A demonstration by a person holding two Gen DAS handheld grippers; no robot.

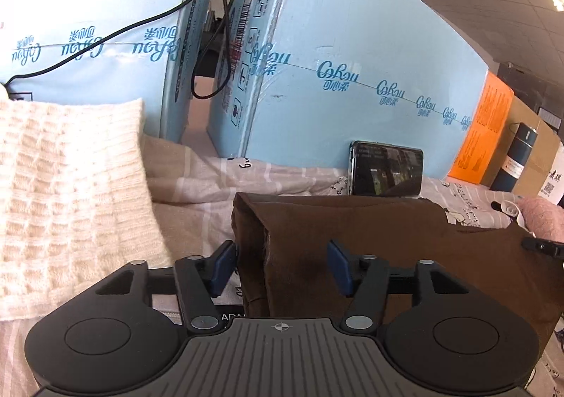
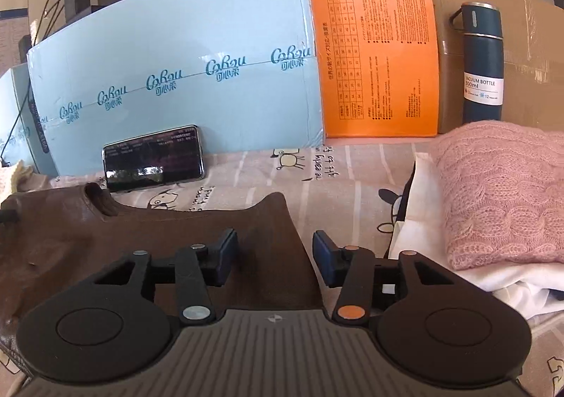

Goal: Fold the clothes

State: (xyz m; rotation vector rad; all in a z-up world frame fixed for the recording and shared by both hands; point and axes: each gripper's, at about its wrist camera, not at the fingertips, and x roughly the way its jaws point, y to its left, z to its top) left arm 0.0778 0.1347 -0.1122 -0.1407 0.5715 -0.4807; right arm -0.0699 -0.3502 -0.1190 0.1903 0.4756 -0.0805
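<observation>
Knitwear lies at the far left: a cream sweater (image 1: 67, 192) spread on the patterned bedsheet (image 1: 197, 182), well apart from the work in hand. Next along is the brown garment (image 1: 370, 238), the piece being folded, lying flat across the middle of the sheet in front of the pale blue cartons (image 1: 352, 44), with a phone (image 1: 386, 168) leaning against one of them just behind it.

The left gripper (image 1: 282, 265) sits at the garment's left end with its jaws wide; the doubled-over left edge stands up between the blue pads (image 1: 222, 266), but nothing is pinched. The right gripper (image 2: 273, 256) is at the opposite end, jaws equally wide, straddling the right edge of the cloth where it flares to a raised corner, one pad over the fabric and the other over bare sheet.

By my reading, this is the approach to a fold: both ends are lined up but neither is gripped. The next move calls for closing on each edge together and lifting evenly, so the cloth carries over without twisting.

The garment looks thin, matte and limp, partly folded already, with a rolled tube-like opening at its far edge and shallow wrinkles towards the left.

Further right rests a pink cable-knit sweater (image 2: 500, 192) on white cloth (image 2: 423, 221), a dark vacuum bottle (image 2: 481, 62) standing behind.
</observation>
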